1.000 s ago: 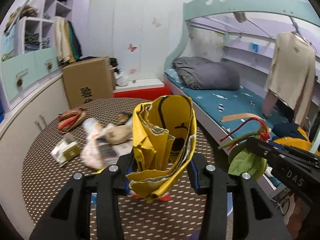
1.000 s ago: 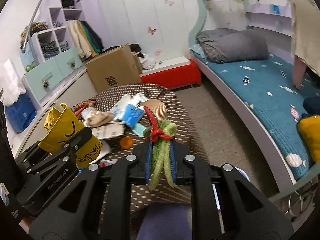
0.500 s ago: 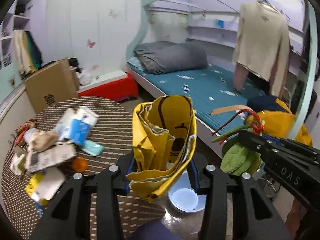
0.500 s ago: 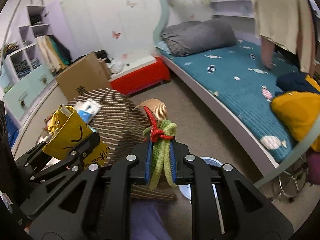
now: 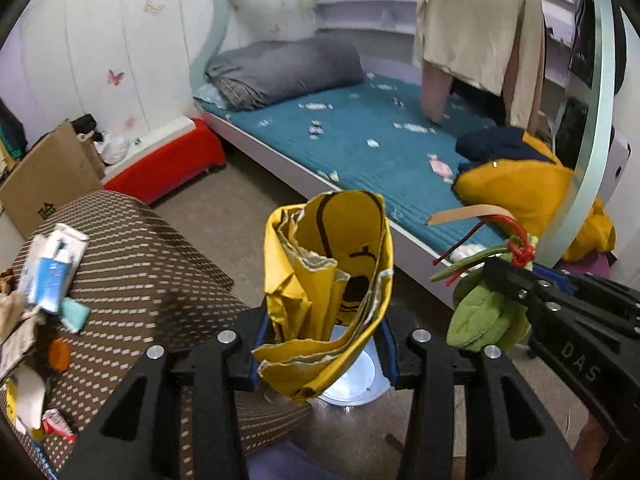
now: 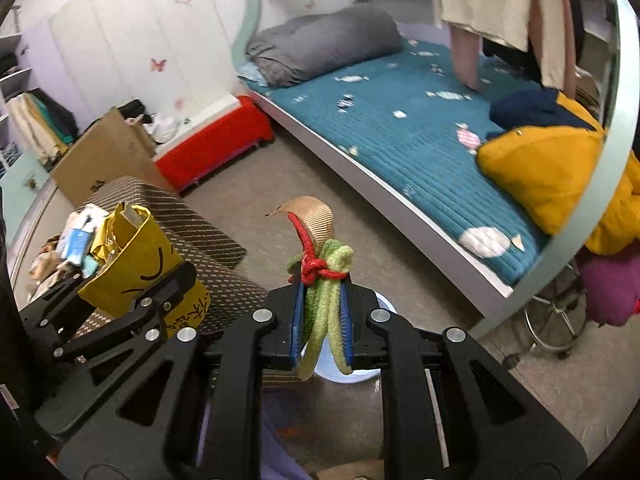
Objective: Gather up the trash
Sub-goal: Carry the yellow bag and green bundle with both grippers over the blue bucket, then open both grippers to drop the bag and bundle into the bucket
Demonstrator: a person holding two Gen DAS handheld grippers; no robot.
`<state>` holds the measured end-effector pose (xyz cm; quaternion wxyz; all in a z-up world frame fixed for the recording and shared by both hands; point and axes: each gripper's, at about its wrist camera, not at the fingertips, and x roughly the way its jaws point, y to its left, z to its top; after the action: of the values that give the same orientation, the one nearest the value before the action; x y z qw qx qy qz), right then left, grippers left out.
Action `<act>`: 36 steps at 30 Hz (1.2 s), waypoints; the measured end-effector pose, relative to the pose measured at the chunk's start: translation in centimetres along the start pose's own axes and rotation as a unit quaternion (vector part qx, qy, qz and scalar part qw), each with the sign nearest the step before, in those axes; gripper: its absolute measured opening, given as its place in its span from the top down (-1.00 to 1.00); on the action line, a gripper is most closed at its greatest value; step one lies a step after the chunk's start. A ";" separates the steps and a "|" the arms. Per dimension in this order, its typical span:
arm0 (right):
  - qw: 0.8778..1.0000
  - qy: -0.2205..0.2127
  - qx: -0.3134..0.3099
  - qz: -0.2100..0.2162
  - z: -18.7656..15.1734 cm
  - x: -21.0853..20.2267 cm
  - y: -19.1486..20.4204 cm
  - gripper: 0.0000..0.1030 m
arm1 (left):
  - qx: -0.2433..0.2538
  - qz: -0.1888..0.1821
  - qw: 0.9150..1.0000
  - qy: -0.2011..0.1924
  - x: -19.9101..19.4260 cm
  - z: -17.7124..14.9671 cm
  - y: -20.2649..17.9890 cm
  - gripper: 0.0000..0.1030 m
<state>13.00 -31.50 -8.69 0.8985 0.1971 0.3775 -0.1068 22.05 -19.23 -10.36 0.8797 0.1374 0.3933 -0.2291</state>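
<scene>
One yellow bag [image 5: 328, 292], one green cloth bundle [image 6: 326, 308], one white bin [image 5: 354, 380], one cardboard box [image 5: 48, 184], one grey pillow [image 5: 284, 70], two grippers.

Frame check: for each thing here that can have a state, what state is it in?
Left tongs: shut on the yellow paper bag.
Yellow paper bag: crumpled, mouth open, held off the table.
Right tongs: shut on the green leaf bundle.
Green leaf bundle: folded, tied with red string, held.
White bin: on the floor below the bag, open.
Table: other litter lies on it.
</scene>
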 end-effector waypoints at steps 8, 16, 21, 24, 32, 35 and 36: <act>0.999 0.030 0.025 -0.033 0.9 3.2 -3.3 0.70 | 0.010 -0.009 1.000 0.023 4.3 1.5 -1.3 -0.27; 0.998 0.049 0.026 -0.035 1.1 5.3 -3.8 0.70 | 0.002 0.001 0.998 0.055 6.8 1.5 -0.2 -0.33; 0.997 0.077 0.018 -0.025 0.9 8.0 -3.1 0.70 | -0.010 0.024 0.998 0.062 7.1 1.2 1.7 -0.33; 0.996 0.088 0.008 -0.014 1.0 9.2 -2.0 0.70 | -0.021 0.035 0.997 0.065 6.9 0.9 2.9 -0.33; 0.997 0.072 -0.016 -0.021 1.7 10.0 -0.3 -0.36 | -0.039 0.044 0.996 0.068 6.6 0.6 5.0 -0.33; 0.996 0.081 -0.017 -0.016 1.4 10.2 -0.3 -0.36 | -0.040 0.046 0.996 0.070 6.6 0.5 5.2 -0.33; 0.996 0.082 -0.019 -0.017 1.3 10.1 -0.3 -0.36 | -0.040 0.046 0.996 0.070 6.5 0.4 5.2 -0.33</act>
<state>20.72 -32.74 -15.26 0.8660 0.1815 0.4554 -0.0982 28.80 -16.93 -14.70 0.8644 0.1355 0.4563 -0.1622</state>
